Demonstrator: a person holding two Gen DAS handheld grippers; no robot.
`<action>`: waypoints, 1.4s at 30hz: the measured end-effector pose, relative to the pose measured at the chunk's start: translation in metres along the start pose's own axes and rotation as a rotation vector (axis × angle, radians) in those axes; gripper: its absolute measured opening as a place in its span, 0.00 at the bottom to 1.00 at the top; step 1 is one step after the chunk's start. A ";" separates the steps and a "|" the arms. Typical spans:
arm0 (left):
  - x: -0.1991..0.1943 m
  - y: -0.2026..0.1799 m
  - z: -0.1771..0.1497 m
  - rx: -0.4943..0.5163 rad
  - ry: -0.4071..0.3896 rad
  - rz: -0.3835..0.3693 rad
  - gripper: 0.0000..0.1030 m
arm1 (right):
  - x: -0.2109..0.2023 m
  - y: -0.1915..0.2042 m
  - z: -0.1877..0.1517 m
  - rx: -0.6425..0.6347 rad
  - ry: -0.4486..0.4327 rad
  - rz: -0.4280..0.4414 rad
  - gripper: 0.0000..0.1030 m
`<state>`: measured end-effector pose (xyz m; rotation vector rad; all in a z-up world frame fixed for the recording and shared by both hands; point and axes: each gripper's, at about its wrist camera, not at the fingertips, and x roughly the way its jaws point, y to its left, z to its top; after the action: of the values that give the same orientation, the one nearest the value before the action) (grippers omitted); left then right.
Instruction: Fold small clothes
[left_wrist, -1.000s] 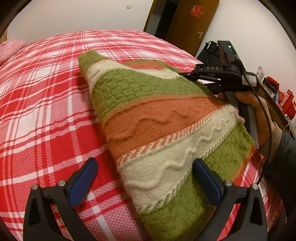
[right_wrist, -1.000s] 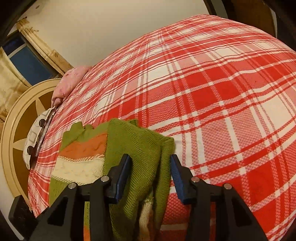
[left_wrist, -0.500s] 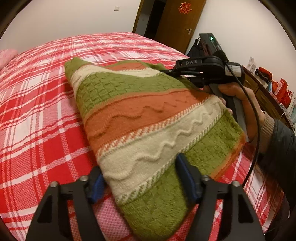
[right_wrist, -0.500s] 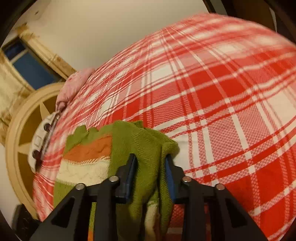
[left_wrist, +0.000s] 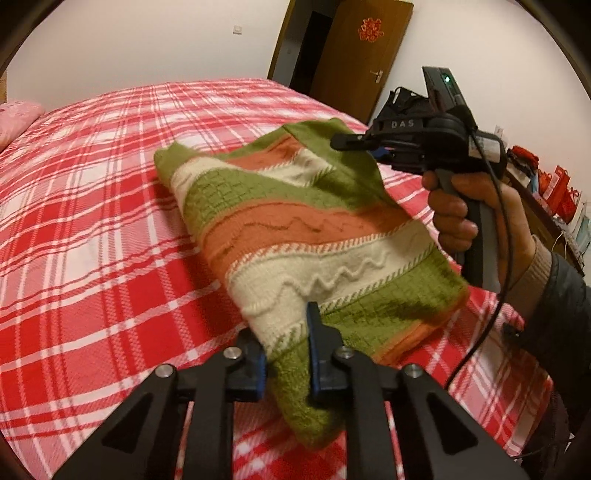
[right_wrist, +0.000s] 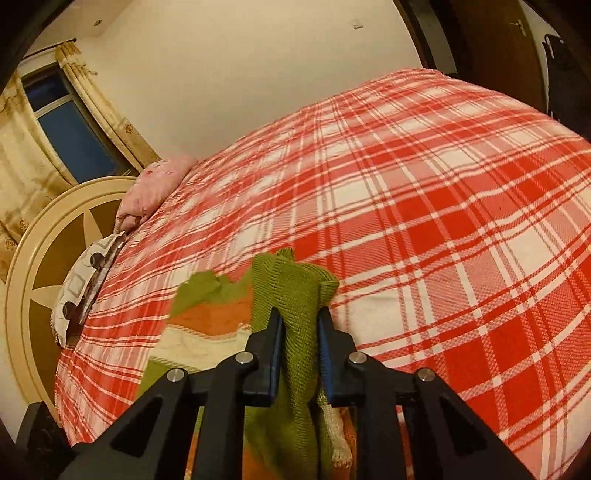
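A small knitted sweater (left_wrist: 295, 229) striped green, orange and cream is lifted partly off the red plaid bed (left_wrist: 92, 221). My left gripper (left_wrist: 286, 347) pinches its near green and cream corner, jaws still closing on the knit. In the left wrist view my right gripper (left_wrist: 354, 142), held by a hand (left_wrist: 465, 206), bites the far green edge. In the right wrist view that right gripper (right_wrist: 299, 325) grips a bunched green fold of the sweater (right_wrist: 291, 288), jaws still closing, pads pressing the fabric. The rest of the garment hangs below and to the left.
Plaid bedspread (right_wrist: 424, 206) covers the whole bed. A pink pillow (right_wrist: 155, 184) and a patterned pillow (right_wrist: 85, 273) lie by the round headboard (right_wrist: 33, 258). A wooden door (left_wrist: 362, 55) and cluttered furniture (left_wrist: 554, 192) stand at the right.
Both grippers closed on the sweater, the left from wide open. Both rose, lifting the sweater's near and far edges off the bed.
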<state>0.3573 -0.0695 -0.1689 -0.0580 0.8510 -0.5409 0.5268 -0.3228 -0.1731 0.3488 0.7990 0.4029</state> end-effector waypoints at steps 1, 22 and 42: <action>-0.006 0.000 -0.002 0.001 -0.009 0.000 0.17 | -0.002 0.005 -0.001 -0.006 0.003 0.005 0.16; -0.149 0.053 -0.069 -0.070 -0.105 0.173 0.16 | 0.034 0.179 -0.048 -0.135 0.115 0.227 0.11; -0.225 0.120 -0.133 -0.231 -0.164 0.325 0.16 | 0.107 0.336 -0.096 -0.266 0.236 0.357 0.11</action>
<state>0.1922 0.1630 -0.1314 -0.1699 0.7404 -0.1287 0.4503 0.0336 -0.1514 0.1953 0.9021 0.8881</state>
